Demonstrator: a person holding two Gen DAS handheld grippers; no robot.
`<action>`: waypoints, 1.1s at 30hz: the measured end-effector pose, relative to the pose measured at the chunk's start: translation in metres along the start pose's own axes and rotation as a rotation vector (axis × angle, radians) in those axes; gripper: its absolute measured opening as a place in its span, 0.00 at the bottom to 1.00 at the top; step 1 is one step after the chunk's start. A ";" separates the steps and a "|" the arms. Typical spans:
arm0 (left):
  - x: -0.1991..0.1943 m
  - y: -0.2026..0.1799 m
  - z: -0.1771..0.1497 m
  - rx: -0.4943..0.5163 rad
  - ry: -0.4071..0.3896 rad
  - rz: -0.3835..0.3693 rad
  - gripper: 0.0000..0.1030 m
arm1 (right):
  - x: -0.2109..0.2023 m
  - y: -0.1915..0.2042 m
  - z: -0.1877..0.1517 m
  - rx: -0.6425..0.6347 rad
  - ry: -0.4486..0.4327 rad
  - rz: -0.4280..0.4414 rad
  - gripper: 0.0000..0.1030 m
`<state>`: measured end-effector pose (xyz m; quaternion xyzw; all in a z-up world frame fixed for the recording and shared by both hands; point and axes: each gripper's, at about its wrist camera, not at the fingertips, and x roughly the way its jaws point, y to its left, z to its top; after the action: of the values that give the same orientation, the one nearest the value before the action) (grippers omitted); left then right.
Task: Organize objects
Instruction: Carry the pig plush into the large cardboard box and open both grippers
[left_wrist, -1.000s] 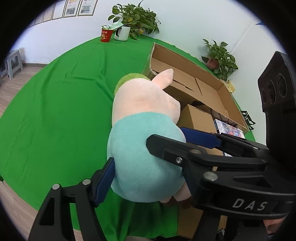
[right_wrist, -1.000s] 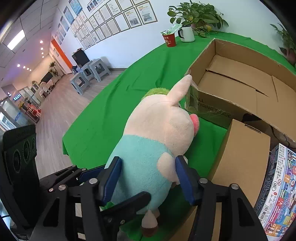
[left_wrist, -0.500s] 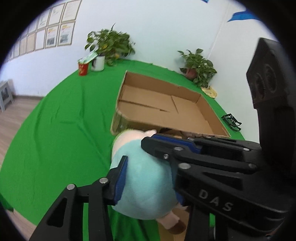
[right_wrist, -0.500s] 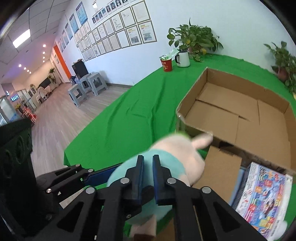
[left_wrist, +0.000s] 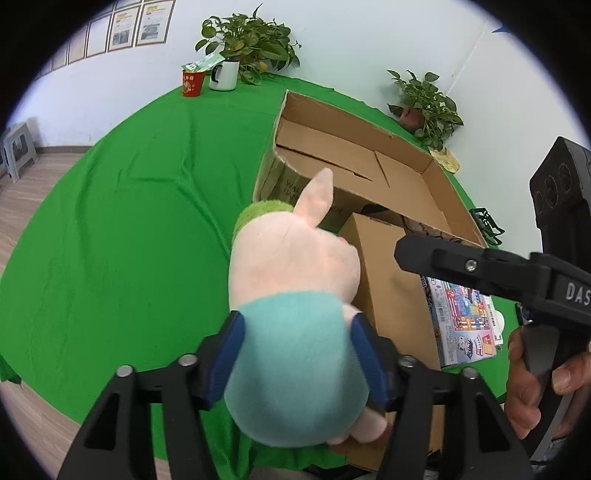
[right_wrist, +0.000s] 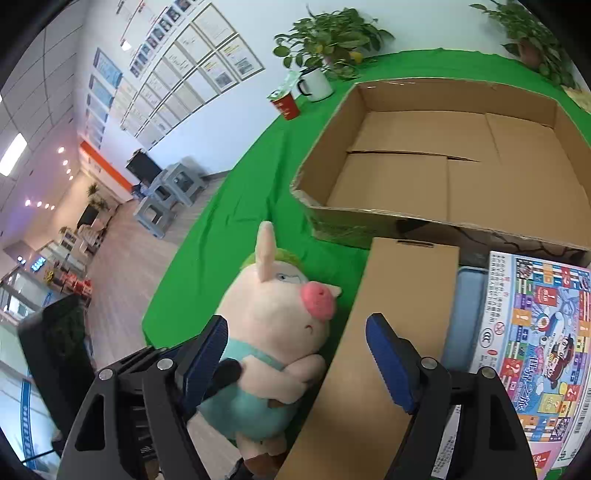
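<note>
A plush pig (left_wrist: 291, 280) with a pink head, green hair and teal body stands upright at the front edge of the green-clothed table (left_wrist: 110, 240). My left gripper (left_wrist: 301, 354) has its blue pads against both sides of the teal body, and its jaws are opening. My right gripper (right_wrist: 295, 354) is wide and opening further, with the plush pig (right_wrist: 273, 321) and an edge of the closed brown carton (right_wrist: 388, 314) between its pads, neither of them touched. One finger of the right gripper (left_wrist: 406, 254) reaches in from the right in the left wrist view.
A large open cardboard box (right_wrist: 443, 166) lies behind the carton, nothing inside it. A colourful board game box (right_wrist: 535, 332) lies right of the carton. A red cup (left_wrist: 192, 83), a white mug (left_wrist: 223, 75) and potted plants stand at the far edge. A hand (left_wrist: 535, 387) grips the right handle.
Half a second ago both grippers were squeezed in, the right one fully shut above the pig. Now both have widened, and the right gripper has shifted right, off the pig toward the carton.
</note>
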<state>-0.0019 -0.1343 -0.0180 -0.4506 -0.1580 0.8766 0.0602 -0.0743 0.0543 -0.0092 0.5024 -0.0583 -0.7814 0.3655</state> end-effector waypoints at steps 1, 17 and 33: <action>0.000 0.002 -0.003 -0.011 0.006 -0.012 0.64 | 0.003 0.003 0.001 -0.007 0.009 0.008 0.77; 0.010 0.014 -0.029 -0.045 0.083 -0.114 0.78 | 0.069 0.038 -0.010 -0.082 0.180 -0.005 0.98; -0.012 -0.001 -0.024 0.035 -0.009 -0.103 0.57 | 0.054 0.057 -0.019 -0.175 0.060 -0.090 0.60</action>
<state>0.0242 -0.1305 -0.0216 -0.4370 -0.1658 0.8769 0.1124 -0.0417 -0.0160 -0.0324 0.4940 0.0436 -0.7837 0.3740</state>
